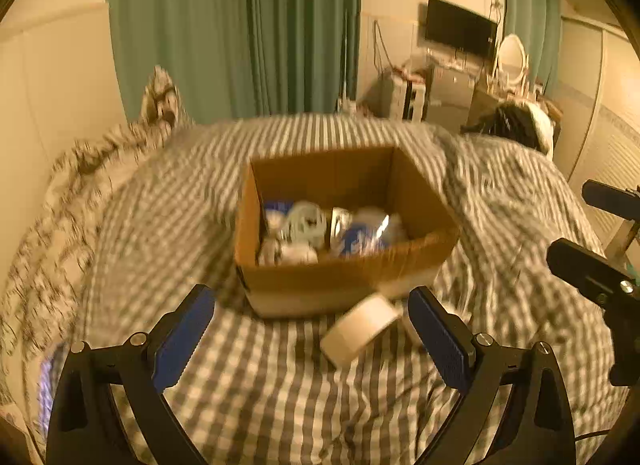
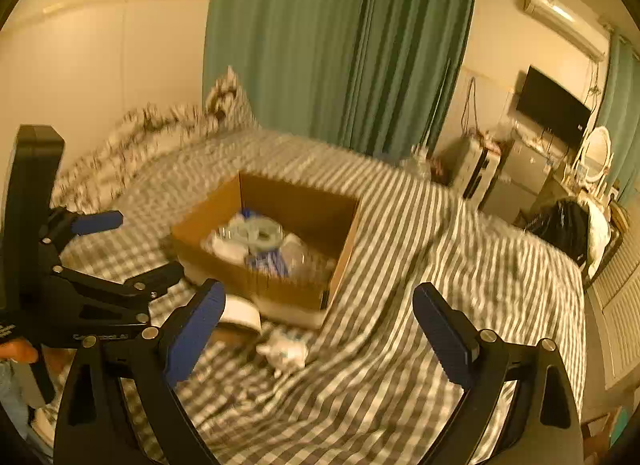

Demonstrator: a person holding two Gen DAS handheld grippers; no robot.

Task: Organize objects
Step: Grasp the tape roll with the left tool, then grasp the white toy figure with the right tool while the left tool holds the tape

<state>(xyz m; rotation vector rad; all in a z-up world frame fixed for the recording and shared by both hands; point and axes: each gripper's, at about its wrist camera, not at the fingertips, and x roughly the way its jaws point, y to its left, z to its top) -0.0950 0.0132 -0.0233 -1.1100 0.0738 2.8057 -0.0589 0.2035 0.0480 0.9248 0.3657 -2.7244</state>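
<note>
**Two items outstanding beside the box; both tools empty**

All positions are given relative to the cardboard box (image 1: 344, 225), which stood open on the checked bedspread (image 1: 260, 393) and already held a jumble of white and blue items, too blurred to name individually.

The left tool (image 1: 311, 339) stood short of the box's near wall, fingers spread wide, gripping nothing. A roll of tape (image 1: 362, 329) lay tilted on the bedspread just before that near wall, between the open fingers but apart from both pads, closer to the right-hand one.

In the right wrist view, a small white crumpled item (image 2: 285, 351) lay on the bedspread before the box's near corner, beyond the tape; its nature could not be determined. The right tool (image 2: 319, 331) was likewise fully open and empty, positioned to the right of the box's near side.

Assessment: collection into the box was under way, with the tape as the item in hand. The next move would call for advancing the left tool, centring the roll between the pads, closing, then lifting over the near wall.
</note>
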